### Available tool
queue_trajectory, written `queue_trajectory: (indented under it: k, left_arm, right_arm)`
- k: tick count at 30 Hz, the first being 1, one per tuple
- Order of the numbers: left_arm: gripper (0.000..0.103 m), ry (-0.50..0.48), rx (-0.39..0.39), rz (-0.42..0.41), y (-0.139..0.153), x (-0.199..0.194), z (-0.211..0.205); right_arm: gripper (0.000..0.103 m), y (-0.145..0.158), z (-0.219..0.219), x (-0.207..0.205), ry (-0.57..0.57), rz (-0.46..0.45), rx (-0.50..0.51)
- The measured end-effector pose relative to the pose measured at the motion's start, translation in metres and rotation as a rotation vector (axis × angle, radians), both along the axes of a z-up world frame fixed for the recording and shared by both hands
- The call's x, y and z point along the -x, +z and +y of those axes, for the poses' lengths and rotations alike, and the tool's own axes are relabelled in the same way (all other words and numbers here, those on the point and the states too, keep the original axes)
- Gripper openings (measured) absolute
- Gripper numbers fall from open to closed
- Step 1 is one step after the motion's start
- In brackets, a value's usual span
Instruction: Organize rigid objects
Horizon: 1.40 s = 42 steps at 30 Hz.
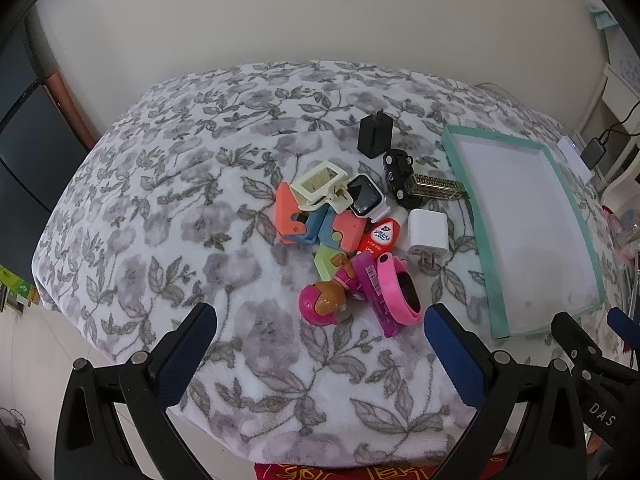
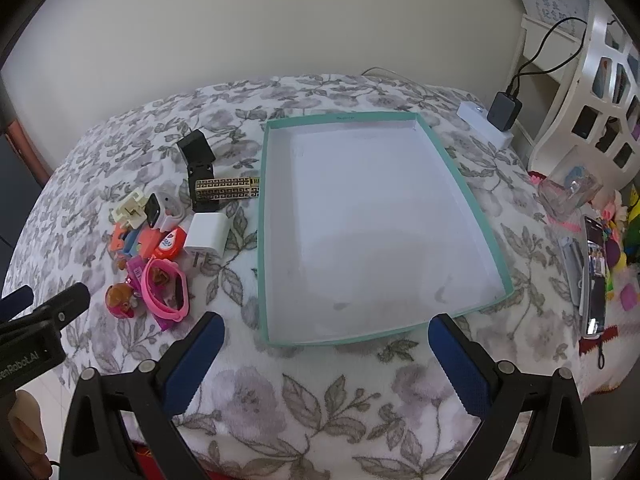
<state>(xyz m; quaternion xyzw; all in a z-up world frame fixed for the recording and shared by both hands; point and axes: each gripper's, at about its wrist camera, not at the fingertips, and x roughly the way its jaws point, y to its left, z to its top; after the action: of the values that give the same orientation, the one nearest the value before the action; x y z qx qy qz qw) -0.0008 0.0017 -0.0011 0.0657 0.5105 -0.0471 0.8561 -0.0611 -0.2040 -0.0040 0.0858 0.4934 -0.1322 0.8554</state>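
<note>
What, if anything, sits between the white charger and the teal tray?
Nothing visible: only bare floral blanket separates the white charger from the teal tray. The tray's low wall is the only edge to clear.

Teal-rimmed tray (image 2: pixel 472 200) right of toy pile (image 2: pixel 168 240)

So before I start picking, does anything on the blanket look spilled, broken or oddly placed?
Nothing looks spilled or broken. The small items sit in one jumbled heap beside the teal tray, which holds nothing yet. The white charger lies on its side, and the pink band overlaps the purple stick.
</note>
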Motion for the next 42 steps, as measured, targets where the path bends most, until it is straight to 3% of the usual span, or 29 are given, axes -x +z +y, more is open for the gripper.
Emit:
queue_trajectory:
  k: [42]
  left_arm:
    - [0.103,0.002,0.006,0.022,-0.0052,-0.003,0.0003]
  right_arm:
    - [0.103,-0.0032,0.0009,-0.0004,0.007,0.009,-0.005]
